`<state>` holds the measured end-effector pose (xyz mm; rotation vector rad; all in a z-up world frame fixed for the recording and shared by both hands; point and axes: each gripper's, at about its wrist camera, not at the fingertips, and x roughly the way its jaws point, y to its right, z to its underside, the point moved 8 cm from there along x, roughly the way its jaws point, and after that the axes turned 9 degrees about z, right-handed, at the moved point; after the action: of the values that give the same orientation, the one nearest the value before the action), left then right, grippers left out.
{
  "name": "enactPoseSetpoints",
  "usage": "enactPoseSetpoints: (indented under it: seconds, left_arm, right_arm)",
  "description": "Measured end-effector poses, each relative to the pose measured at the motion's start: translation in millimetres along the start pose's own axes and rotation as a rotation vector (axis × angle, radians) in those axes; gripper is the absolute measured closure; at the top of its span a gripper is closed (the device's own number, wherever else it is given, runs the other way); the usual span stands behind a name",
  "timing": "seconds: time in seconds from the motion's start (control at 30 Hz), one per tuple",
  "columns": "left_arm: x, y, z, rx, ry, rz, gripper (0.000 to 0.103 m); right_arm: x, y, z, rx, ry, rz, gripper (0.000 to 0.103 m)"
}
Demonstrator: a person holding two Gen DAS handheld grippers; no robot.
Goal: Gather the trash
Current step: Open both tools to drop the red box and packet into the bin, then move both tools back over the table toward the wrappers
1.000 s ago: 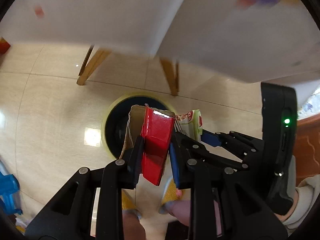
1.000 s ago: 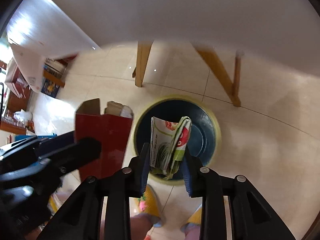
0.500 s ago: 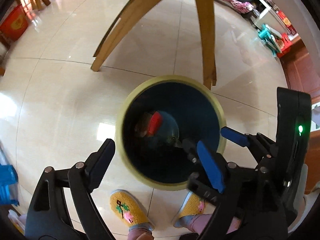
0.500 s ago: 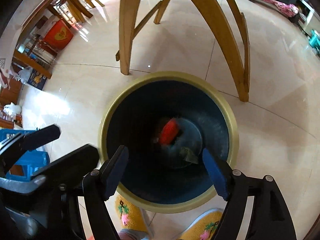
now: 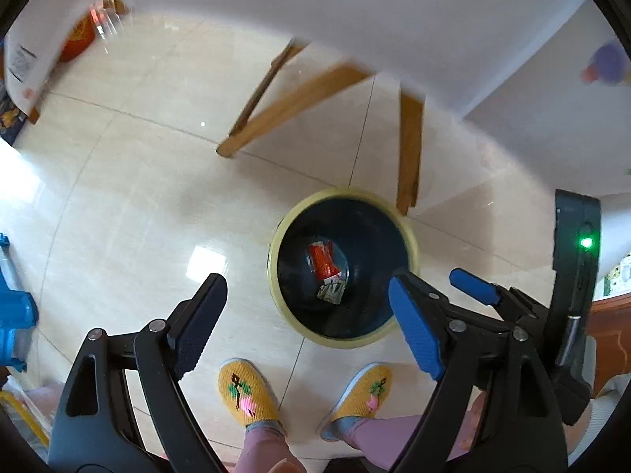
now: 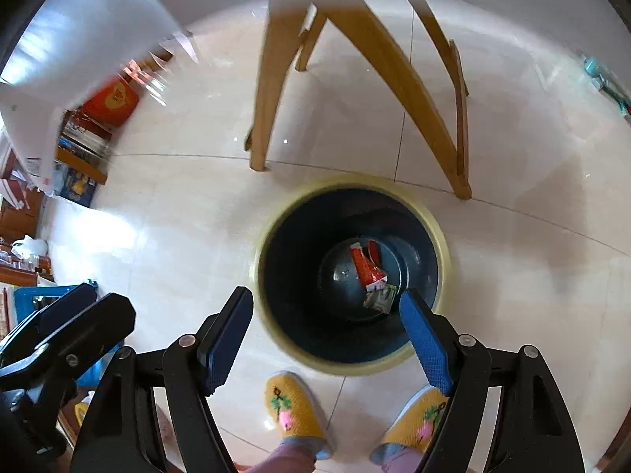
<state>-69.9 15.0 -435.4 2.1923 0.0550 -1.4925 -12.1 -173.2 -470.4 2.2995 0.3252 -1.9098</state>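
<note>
Both tools, left (image 5: 303,323) and right (image 6: 327,325), are held spread and empty above the bin (image 6: 443,244); the trash (image 6: 368,270) is seen inside.

Bin on the floor, trash inside, both grippers above it

The bin (image 5: 342,264) is standing on the tiled floor (image 5: 138,197) just in front of the person's two slippered feet (image 5: 246,392), with the wooden table legs (image 5: 408,149) rising behind it. A carton (image 6: 366,266) and a wrapper (image 6: 380,298) are lying at the bottom of the bin, touching — the wrapper on the side nearer the feet. The left gripper (image 5: 307,327) and the right gripper (image 6: 327,339) are hanging side by side above the bin's near rim — each with its jaws spread wide, nothing between them.
</note>
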Motion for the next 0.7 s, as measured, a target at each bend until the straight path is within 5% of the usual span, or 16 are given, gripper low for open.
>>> enactPoseSetpoints:
  seconds: [0.27, 0.7]
  left_arm:
    - [-113, 54, -26, 0.061, 0.076, 0.016, 0.021]
    - [-317, 163, -81, 0.152, 0.373, 0.017, 0.021]
  right_arm:
    - [-126, -16, -10, -0.044, 0.047, -0.051, 0.025]
    - [-320, 16, -40, -0.029, 0.201, -0.136, 0.020]
